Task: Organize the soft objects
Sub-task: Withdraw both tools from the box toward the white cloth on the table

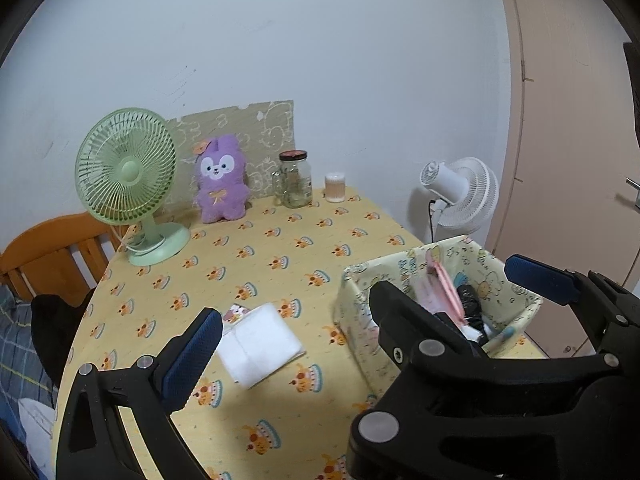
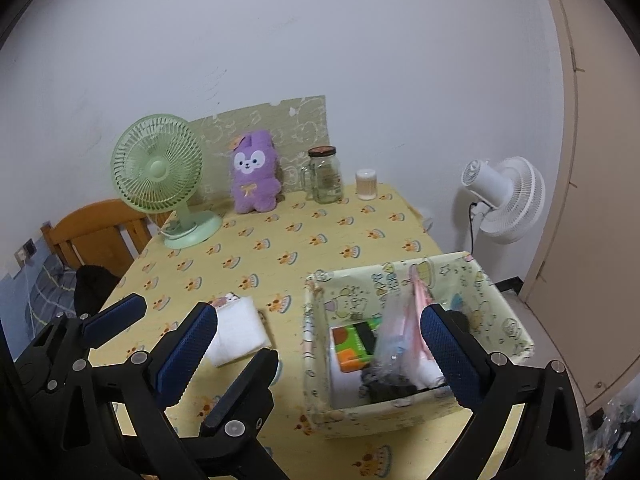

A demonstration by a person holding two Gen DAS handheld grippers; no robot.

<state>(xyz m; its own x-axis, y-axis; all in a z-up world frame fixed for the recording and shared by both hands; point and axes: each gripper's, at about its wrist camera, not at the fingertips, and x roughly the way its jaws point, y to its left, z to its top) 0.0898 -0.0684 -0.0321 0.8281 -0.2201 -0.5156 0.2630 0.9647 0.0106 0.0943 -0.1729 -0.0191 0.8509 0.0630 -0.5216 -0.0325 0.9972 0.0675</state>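
Note:
A folded white cloth [image 1: 260, 346] lies on the yellow tablecloth [image 1: 248, 256], partly over a small pink-and-white packet [image 1: 234, 314]. A patterned fabric box [image 1: 362, 312] stands to its right with pink, black and white soft items inside. My left gripper [image 1: 360, 308] is open, empty, above the table between cloth and box. In the right wrist view, my right gripper [image 2: 320, 340] is open and empty over the box [image 2: 316, 360], with the cloth [image 2: 240, 336] to its left. The box holds a clear bag [image 2: 394, 340] and a green-orange item [image 2: 354, 344]. A purple plush [image 2: 254, 172] stands at the back.
A green desk fan [image 1: 128, 176], a glass jar [image 1: 296, 180] and a small white container [image 1: 335, 187] stand along the back wall. A white floor fan [image 1: 464, 196] and a door [image 1: 568, 120] are right of the table. A wooden chair [image 1: 52, 252] is at the left.

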